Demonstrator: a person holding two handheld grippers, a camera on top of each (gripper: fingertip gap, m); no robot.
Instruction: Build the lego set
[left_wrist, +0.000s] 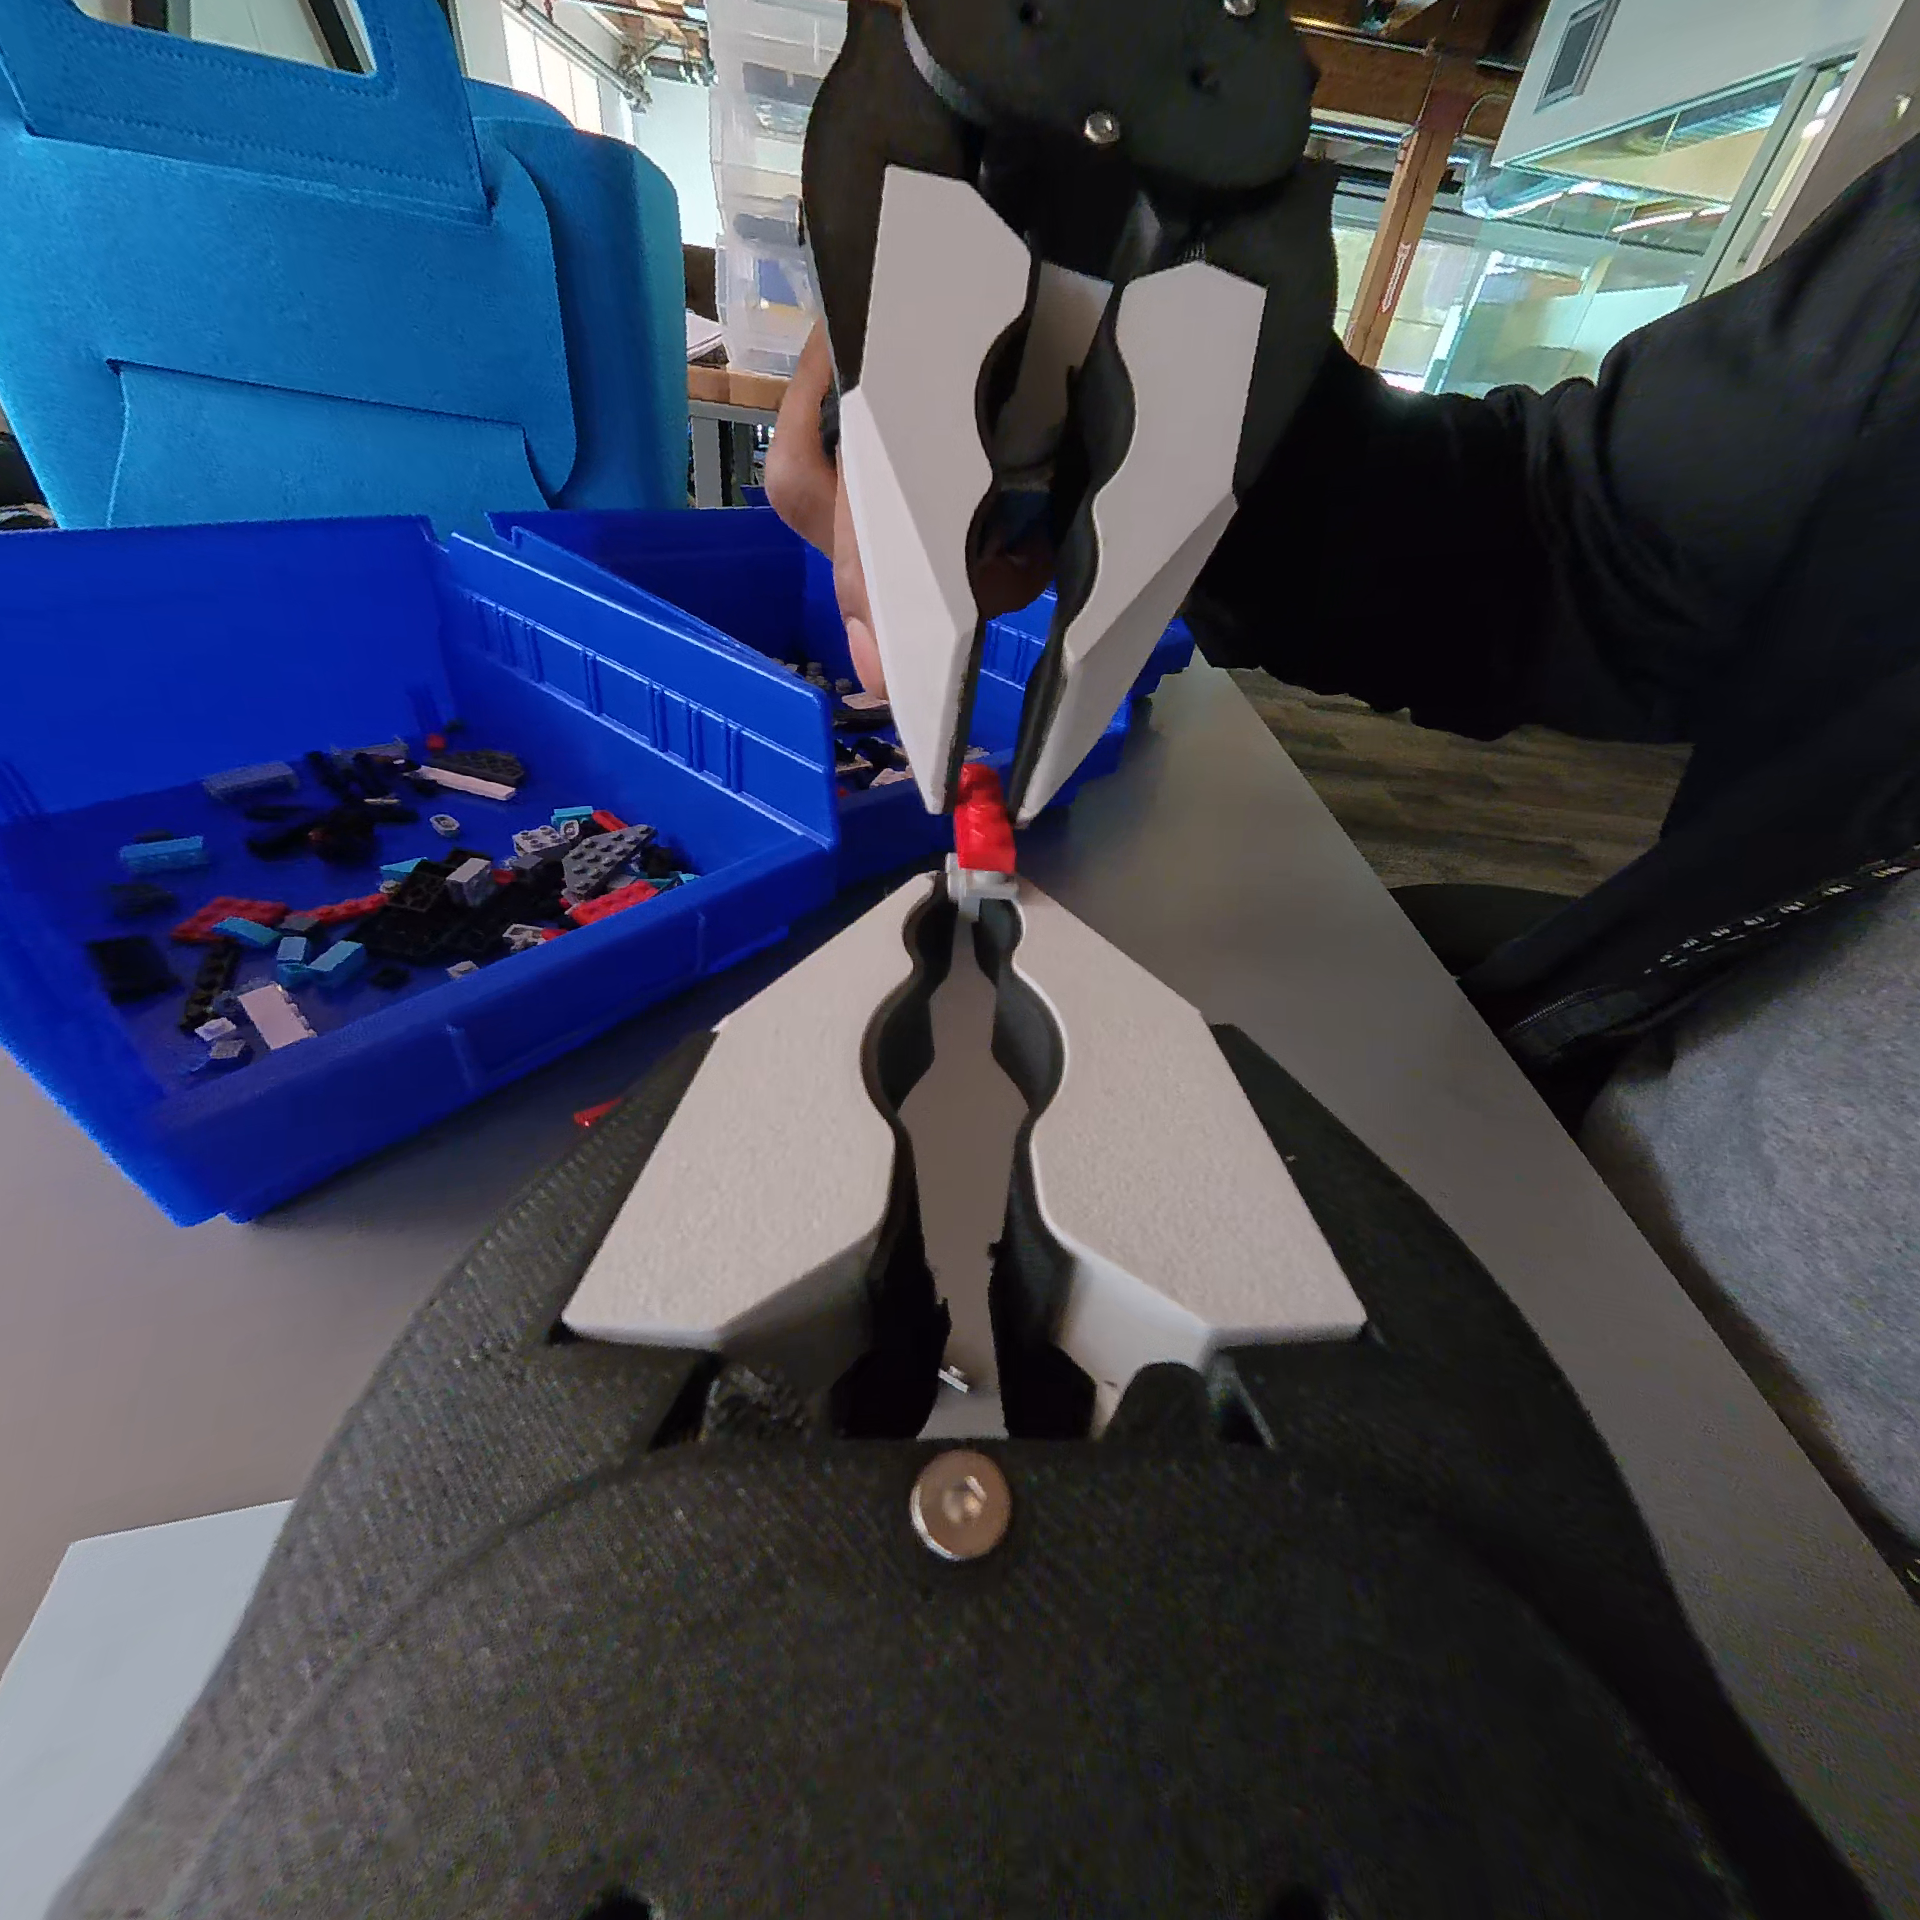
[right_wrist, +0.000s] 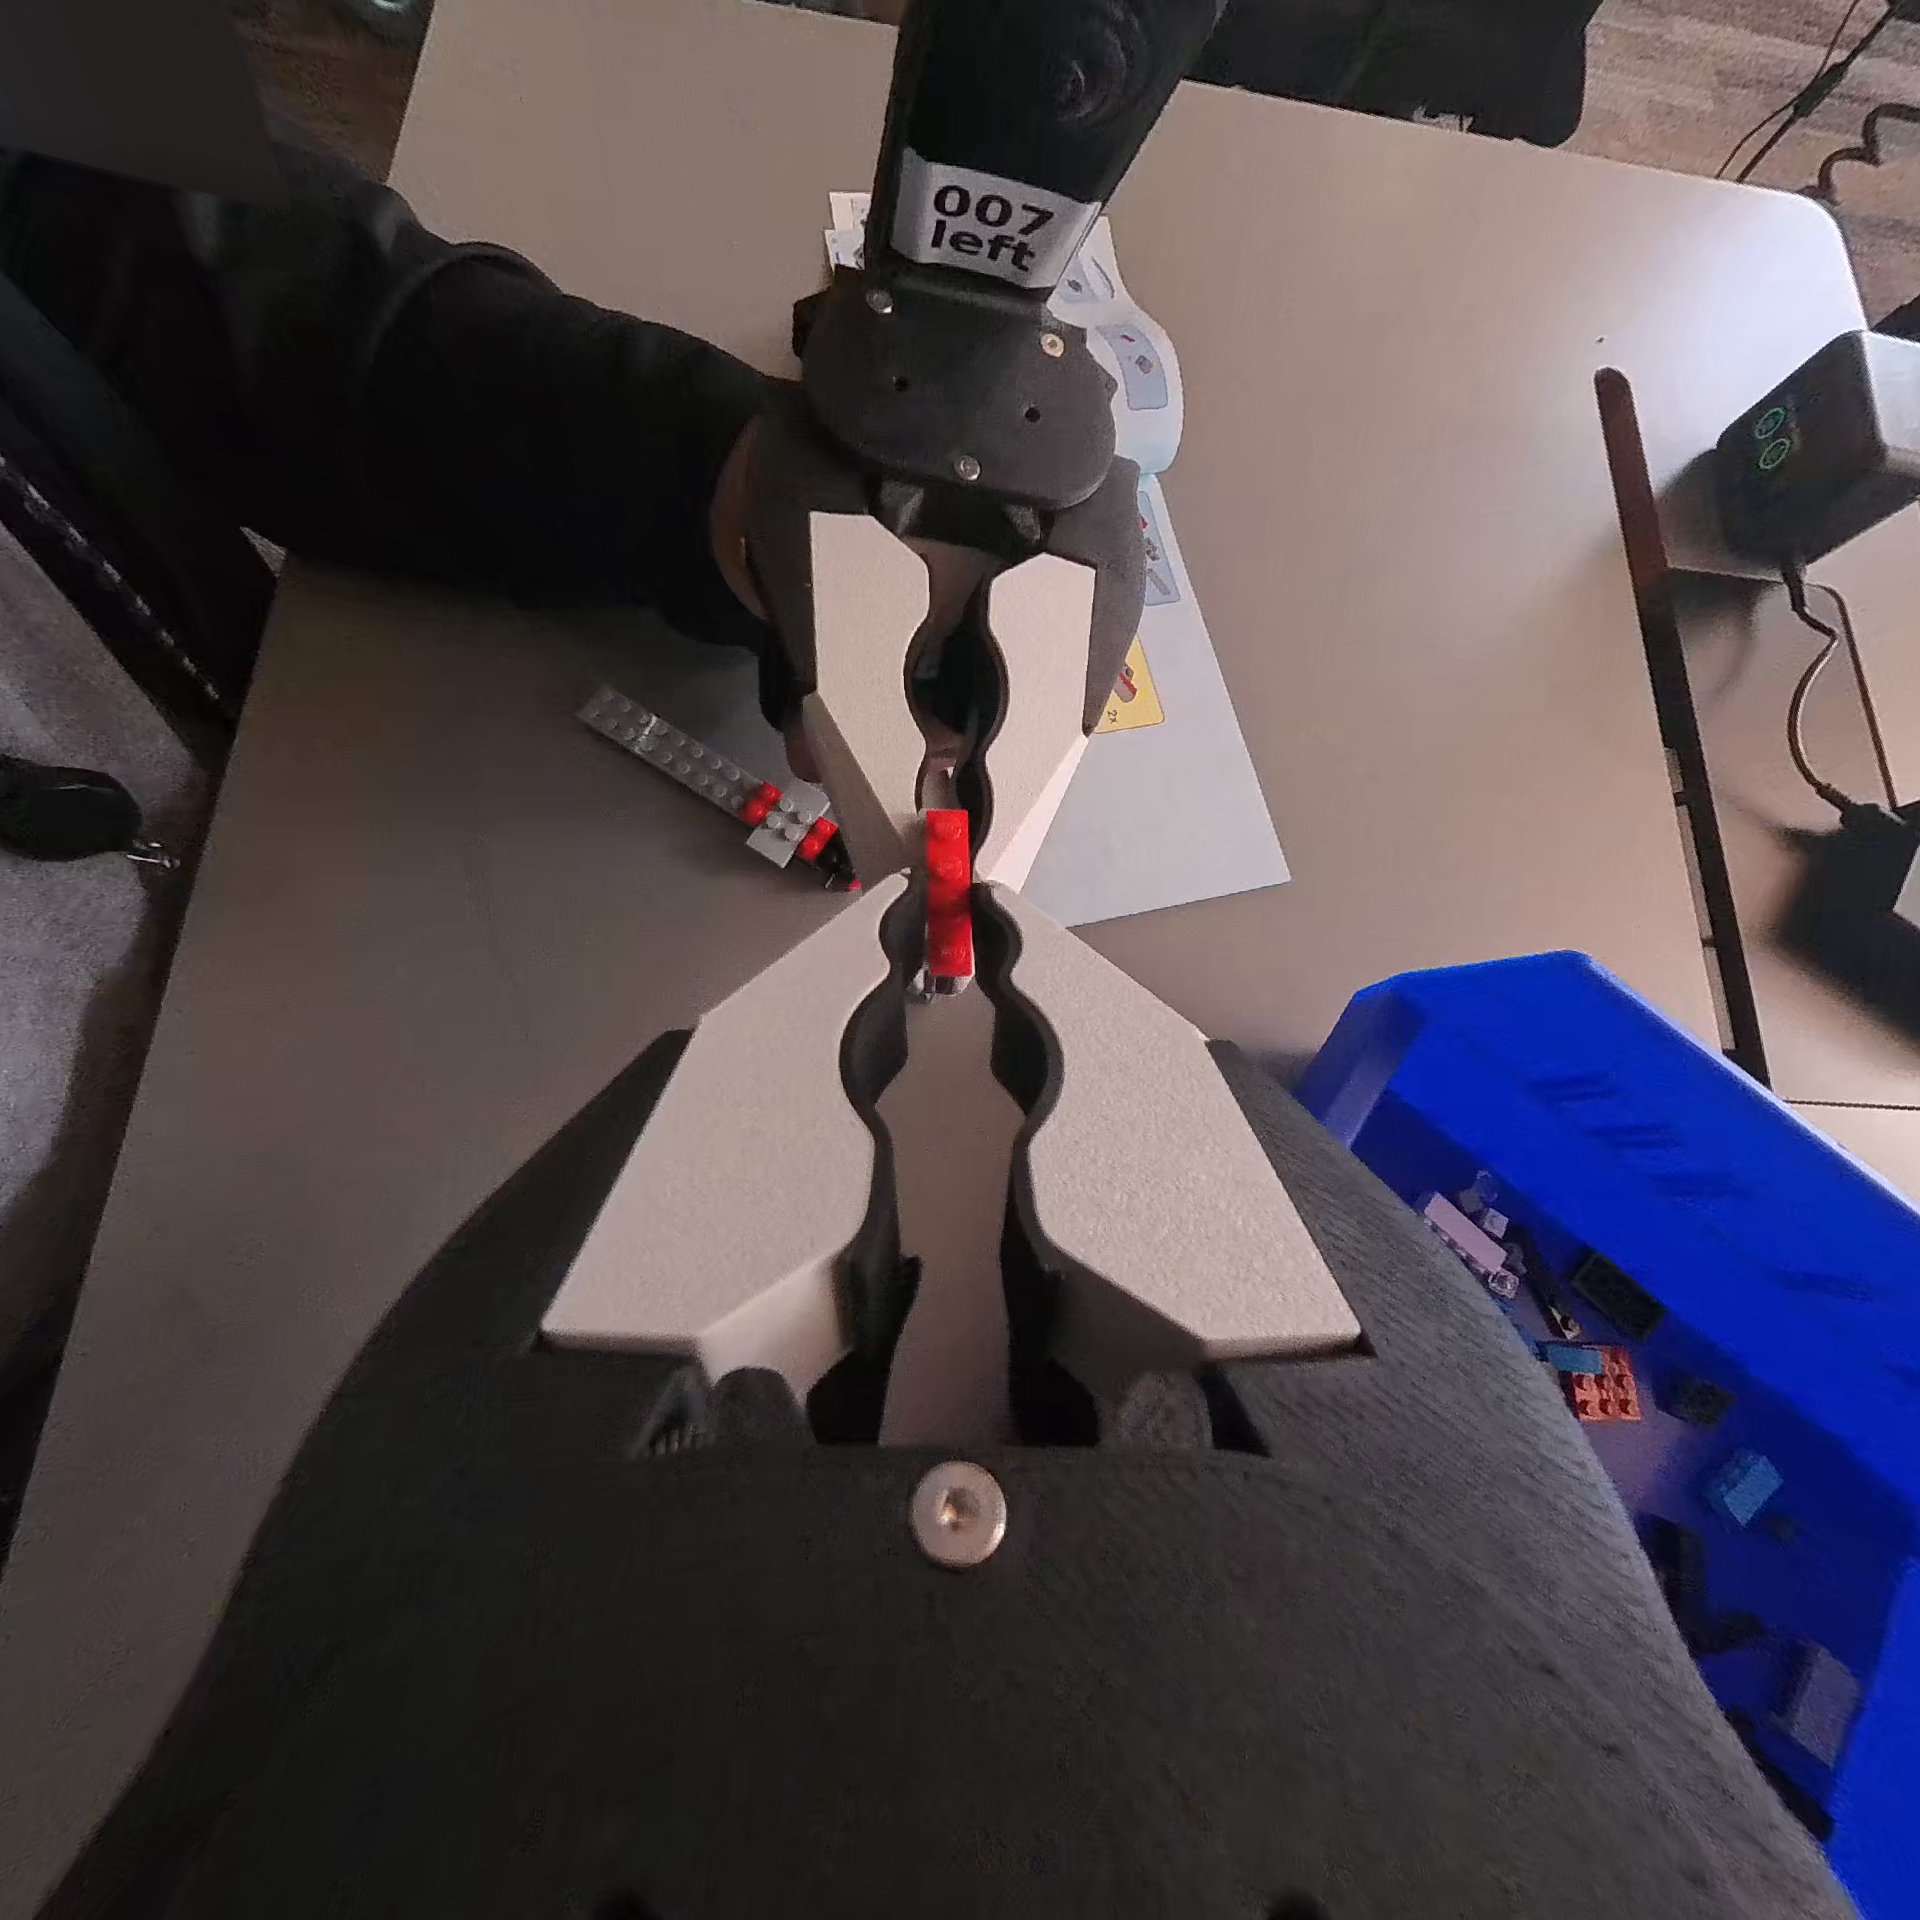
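In the left wrist view my left gripper (left_wrist: 977, 894) is shut on a small grey piece (left_wrist: 979, 885), held above the table. My right gripper (left_wrist: 982, 808) comes down from above, shut on a small red plate (left_wrist: 982, 831) that touches the grey piece. In the right wrist view my right gripper (right_wrist: 948, 906) grips the red plate (right_wrist: 948, 883) along its sides. The left gripper (right_wrist: 940, 831) meets it tip to tip from the far side. A bit of grey (right_wrist: 928, 987) shows under the plate's near end. A long grey plate with red pieces (right_wrist: 707, 774) lies on the table to the left.
A blue bin (left_wrist: 436, 1101) with several loose bricks stands left of the grippers, and a second blue bin (left_wrist: 727, 592) behind it. The bin (right_wrist: 1621, 1101) is at lower right in the right wrist view. An instruction booklet (right_wrist: 1143, 821) lies under the left gripper. A person's dark sleeve (left_wrist: 1558, 499) reaches in. Left and right tips are no more than a few centimetres apart.
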